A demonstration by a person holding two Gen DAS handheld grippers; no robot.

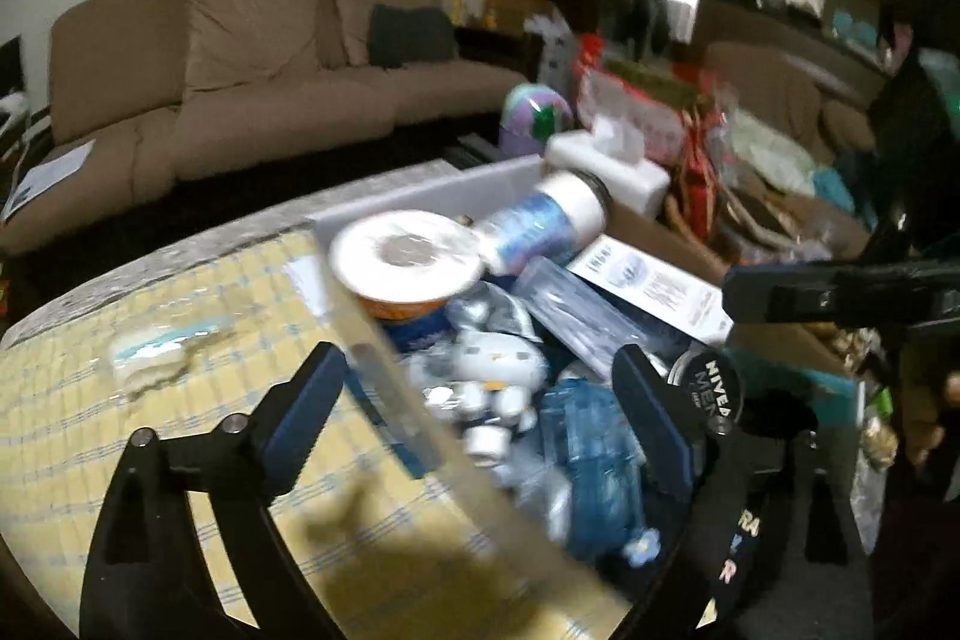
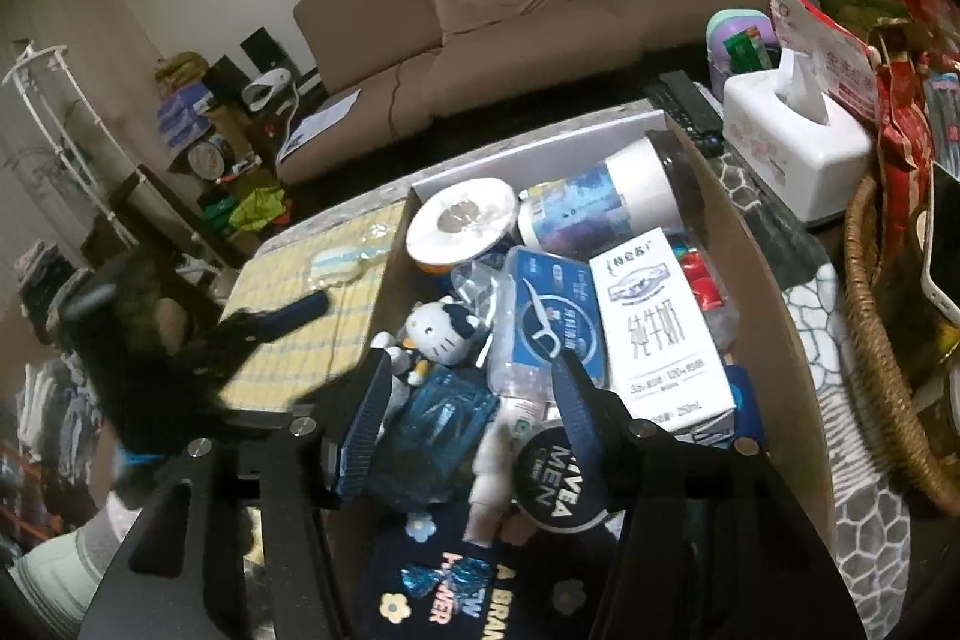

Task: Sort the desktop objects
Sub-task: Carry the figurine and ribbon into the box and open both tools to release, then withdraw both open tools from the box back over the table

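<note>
We see both grippers, left (image 1: 480, 388) and right (image 2: 474, 394), spread wide, holding nothing, above the cardboard box (image 2: 756, 292) containing milk carton (image 2: 660, 328), Nivea tin (image 2: 561, 478), tape roll (image 2: 462, 220).

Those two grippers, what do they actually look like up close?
Each gripper, left and right, has a black angular frame with silver bolts and two flat fingers faced with ribbed dark-blue pads. No cables, markings or sleeves are visible.

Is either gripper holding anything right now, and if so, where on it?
Nothing is held. The left gripper and right gripper are both open, hovering over the box.
</note>
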